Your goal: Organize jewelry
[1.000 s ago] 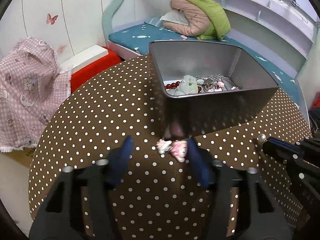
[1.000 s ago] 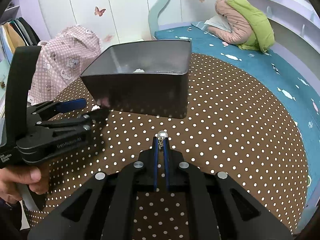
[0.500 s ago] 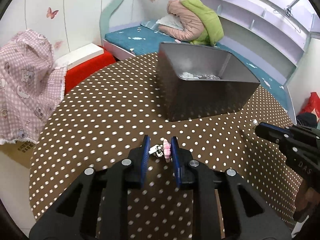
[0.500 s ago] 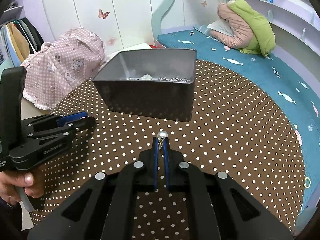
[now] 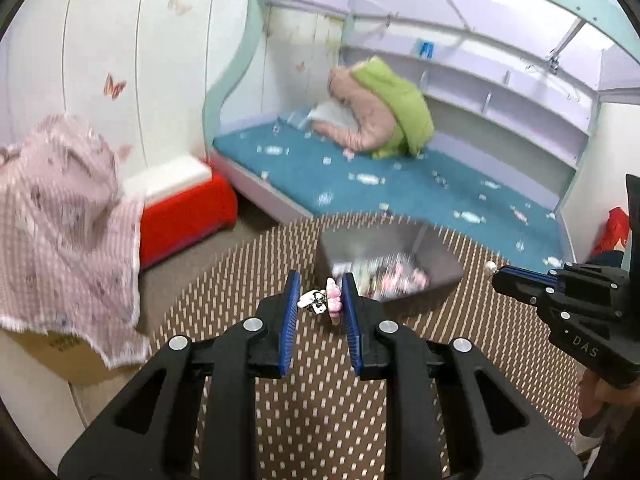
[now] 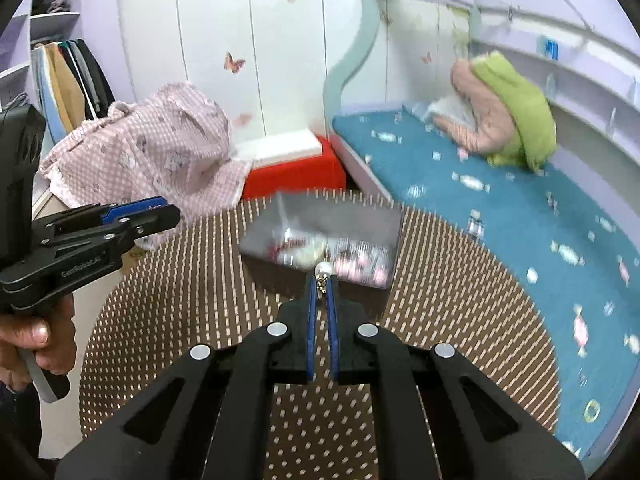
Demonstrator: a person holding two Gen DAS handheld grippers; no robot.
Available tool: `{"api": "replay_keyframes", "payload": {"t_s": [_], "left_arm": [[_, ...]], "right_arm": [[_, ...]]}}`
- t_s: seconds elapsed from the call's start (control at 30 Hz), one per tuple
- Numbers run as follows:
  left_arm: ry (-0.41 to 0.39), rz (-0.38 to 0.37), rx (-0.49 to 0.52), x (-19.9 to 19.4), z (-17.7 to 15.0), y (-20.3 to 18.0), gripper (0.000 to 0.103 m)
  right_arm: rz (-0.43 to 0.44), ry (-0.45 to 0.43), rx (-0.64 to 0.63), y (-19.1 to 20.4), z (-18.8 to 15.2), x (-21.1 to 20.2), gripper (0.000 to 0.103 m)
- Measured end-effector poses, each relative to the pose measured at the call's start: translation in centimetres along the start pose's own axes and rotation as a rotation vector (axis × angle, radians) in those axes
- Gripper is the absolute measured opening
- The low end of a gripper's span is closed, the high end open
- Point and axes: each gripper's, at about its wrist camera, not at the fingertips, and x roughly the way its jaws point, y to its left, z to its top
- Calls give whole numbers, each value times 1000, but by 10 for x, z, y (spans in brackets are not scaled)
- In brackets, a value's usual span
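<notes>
On my right gripper's body, seen from the left wrist, I can read "DAS" in pale letters; on the left gripper's body, seen from the right wrist, the print looks like "GenRobot.AI", though it is small. My left gripper (image 5: 319, 295) has its blue fingers (image 5: 292, 300) drawn close and clamped on a pink charm (image 5: 333, 300) with a silver clasp, held up above the desk (image 5: 320, 432) — a round top in brown cloth with white dots. My right gripper (image 6: 323, 284) has its fingers together, pinching the metal loop of a pearl earring (image 6: 323, 270); the pearl stands just past the tips. The grey metal box (image 5: 436, 268) sits on the desk beyond both grippers, blurred, with a heap of pink, white and silver jewelry inside. Only the right wrist view gives me the person's hand (image 6: 36, 340) on the left gripper's handle and hanging clothes in a closet at far left. Only the left wrist view shows a cardboard box under the pink checked cloth (image 5: 60, 216). Both views show the blue bed (image 6: 500, 208) — with a pink and green bundle on it.
</notes>
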Motion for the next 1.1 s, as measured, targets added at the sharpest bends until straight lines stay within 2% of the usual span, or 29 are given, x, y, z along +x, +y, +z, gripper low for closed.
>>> {"api": "replay_keyframes", "payload": {"t_s": [0.17, 0.33, 0.5, 0.67, 0.7, 0.73, 0.77, 0.8, 0.83, 0.87, 0.9, 0.93, 1.1], "left_arm": [[-59, -31, 25, 4, 44, -12, 22], [-28, -69, 25, 34, 74, -23, 22], [35, -100, 11, 67, 83, -29, 22], [91, -89, 5, 91, 80, -29, 23], [97, -87, 2, 94, 79, -28, 26], [102, -81, -2, 96, 79, -27, 33], [101, -68, -7, 97, 78, -26, 49], [94, -56, -10, 96, 77, -25, 60], [87, -43, -13, 94, 76, -22, 65], [81, -31, -17, 92, 75, -20, 78], [71, -18, -18, 88, 74, -18, 89], [54, 4, -19, 84, 73, -16, 92], [3, 65, -41, 58, 68, -4, 96]], "right_arm": [[-31, -55, -31, -10, 36, -4, 4], [-29, -33, -42, -21, 56, 16, 4], [-7, 30, -28, -29, 60, 43, 4], [11, 78, 3, -34, 57, 61, 5], [11, 86, 9, -36, 55, 64, 6], [7, 93, 18, -38, 54, 66, 9], [3, 91, 27, -39, 53, 65, 12], [-1, 85, 41, -41, 52, 65, 24], [-4, 79, 59, -44, 51, 63, 39], [-11, 72, 69, -47, 50, 62, 52], [-27, 53, 80, -48, 49, 58, 79], [-37, 36, 87, -50, 49, 54, 92], [-66, -7, 136, -54, 48, 34, 95]]}}
